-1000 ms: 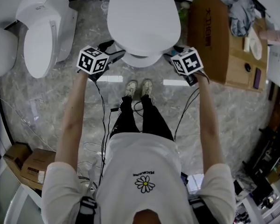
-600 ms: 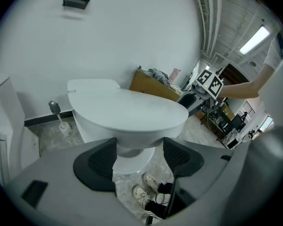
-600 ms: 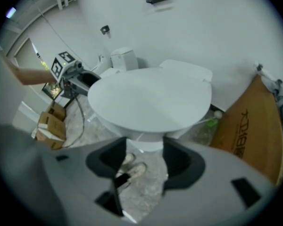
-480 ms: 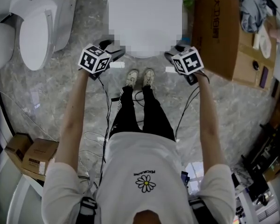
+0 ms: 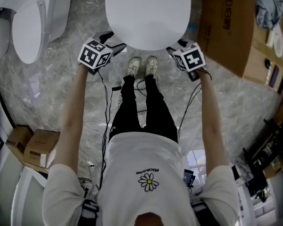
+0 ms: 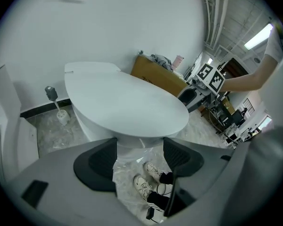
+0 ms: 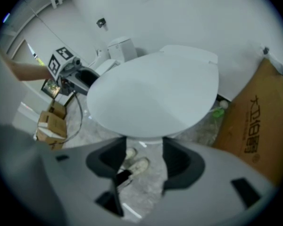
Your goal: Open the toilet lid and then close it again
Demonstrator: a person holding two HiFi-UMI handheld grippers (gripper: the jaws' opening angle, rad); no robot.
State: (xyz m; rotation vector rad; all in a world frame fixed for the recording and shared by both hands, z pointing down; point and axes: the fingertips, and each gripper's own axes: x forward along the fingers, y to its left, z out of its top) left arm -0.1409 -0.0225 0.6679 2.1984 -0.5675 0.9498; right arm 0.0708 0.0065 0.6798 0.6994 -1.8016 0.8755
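The white toilet lid lies down over the bowl, at the top middle of the head view. My left gripper is at the lid's front left rim and my right gripper at its front right rim. In the left gripper view the lid sits just past the open gripper, with only floor and shoes between the pads. The right gripper view shows the lid above the open, empty gripper. I cannot tell whether either touches the rim.
A second white toilet stands at the left. A large cardboard box with clothes on it stands close on the right. My shoes and cables are on the marble floor. Small boxes lie at lower left, a toilet brush by the wall.
The head view has tipped, so the toilet fills more of the top. Both grippers have kept their places at the lid's front corners and stayed open.
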